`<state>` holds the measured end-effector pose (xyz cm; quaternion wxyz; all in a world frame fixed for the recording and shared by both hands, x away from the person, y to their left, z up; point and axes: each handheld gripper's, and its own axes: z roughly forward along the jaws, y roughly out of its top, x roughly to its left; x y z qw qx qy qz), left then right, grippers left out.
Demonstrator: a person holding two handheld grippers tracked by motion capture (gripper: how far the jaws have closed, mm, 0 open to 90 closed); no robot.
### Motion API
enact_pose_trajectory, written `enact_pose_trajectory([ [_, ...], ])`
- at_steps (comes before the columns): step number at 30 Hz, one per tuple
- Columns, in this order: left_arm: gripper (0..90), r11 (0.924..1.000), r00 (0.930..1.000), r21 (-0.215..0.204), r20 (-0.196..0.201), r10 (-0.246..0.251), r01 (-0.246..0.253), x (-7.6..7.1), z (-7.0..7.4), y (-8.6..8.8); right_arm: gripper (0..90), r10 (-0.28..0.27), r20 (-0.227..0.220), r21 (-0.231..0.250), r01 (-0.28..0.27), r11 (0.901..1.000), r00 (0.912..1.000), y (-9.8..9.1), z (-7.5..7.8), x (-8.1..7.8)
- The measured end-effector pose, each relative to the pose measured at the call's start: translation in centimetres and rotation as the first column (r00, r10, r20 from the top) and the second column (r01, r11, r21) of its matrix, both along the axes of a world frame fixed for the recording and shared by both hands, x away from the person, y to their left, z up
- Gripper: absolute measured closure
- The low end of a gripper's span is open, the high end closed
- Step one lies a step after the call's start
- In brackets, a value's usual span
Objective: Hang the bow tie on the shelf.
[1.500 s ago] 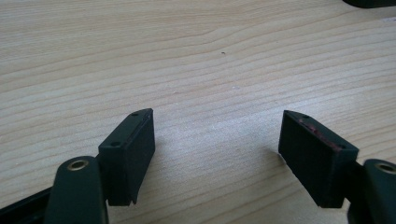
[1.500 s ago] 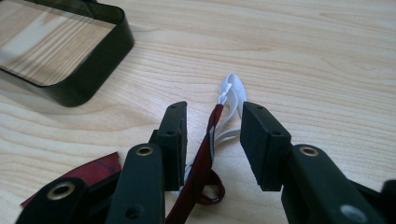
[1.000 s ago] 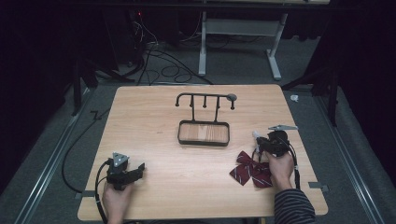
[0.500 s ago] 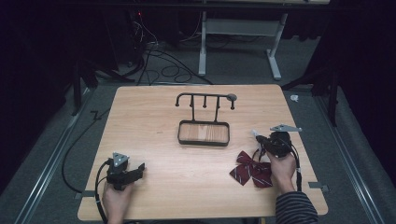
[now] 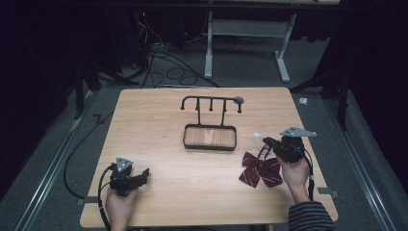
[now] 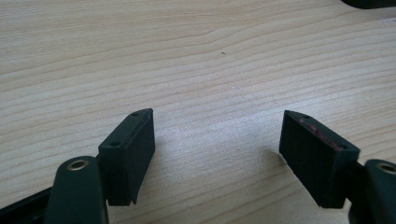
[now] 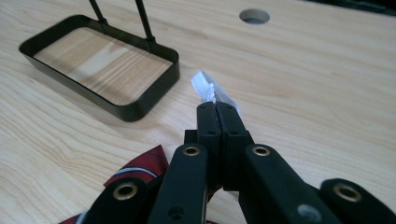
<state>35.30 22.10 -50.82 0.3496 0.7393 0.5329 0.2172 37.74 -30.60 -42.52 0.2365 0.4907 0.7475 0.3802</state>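
A dark red striped bow tie [image 5: 260, 169] lies on the wooden table near the right front, and its edge [image 7: 140, 170] shows just below my right jaws. My right gripper [image 5: 265, 140] hovers slightly above it and is shut on the tie's white strap end [image 7: 205, 88], which sticks out past the closed tips [image 7: 217, 108]. A black hook rack with a tray base [image 5: 210, 148] stands mid-table, to the left of and beyond this gripper. My left gripper [image 5: 143, 174] rests at the left front, jaws wide open [image 6: 217, 135] over bare wood with nothing between them.
The rack's top bar [image 5: 211, 98] carries several short hooks, all bare. Its tray rim [image 7: 140, 109] is close ahead-left of the right jaws. A round hole [image 7: 254, 16] is cut in the tabletop beyond. Cables trail off the table's left side.
My right gripper has risen a little and shifted away from the front edge, with the white strap pinched in it. The left gripper has stayed put.
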Motion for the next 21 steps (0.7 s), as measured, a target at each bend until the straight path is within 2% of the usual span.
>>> enact_pose_trajectory([
  [8, 27.3, 1.0000, 1.0000, 0.000, 0.000, 0.000, 0.000, 0.0, 0.0, 0.0, 90.0, 0.031, 0.048, -0.012, -0.030, 0.9995, 0.9984, 0.8, 1.7, -0.6],
  [13, 27.3, 1.0000, 1.0000, -0.002, -0.001, -0.001, 0.001, 0.0, 0.0, 0.0, 90.0, 0.063, 0.075, -0.029, -0.061, 0.9977, 0.9952, 1.4, 2.8, -0.9],
  [18, 27.3, 1.0000, 1.0000, -0.002, -0.001, -0.001, 0.001, 0.0, 0.0, 0.0, 90.0, 0.078, 0.102, -0.030, -0.075, 0.9967, 0.9918, 1.8, 3.7, -1.2],
  [21, 27.3, 1.0000, 1.0000, -0.003, -0.001, 0.000, 0.000, 0.0, 0.0, 0.0, 90.0, 0.087, 0.110, -0.047, -0.083, 0.9955, 0.9901, 2.1, 4.0, -1.3],
])
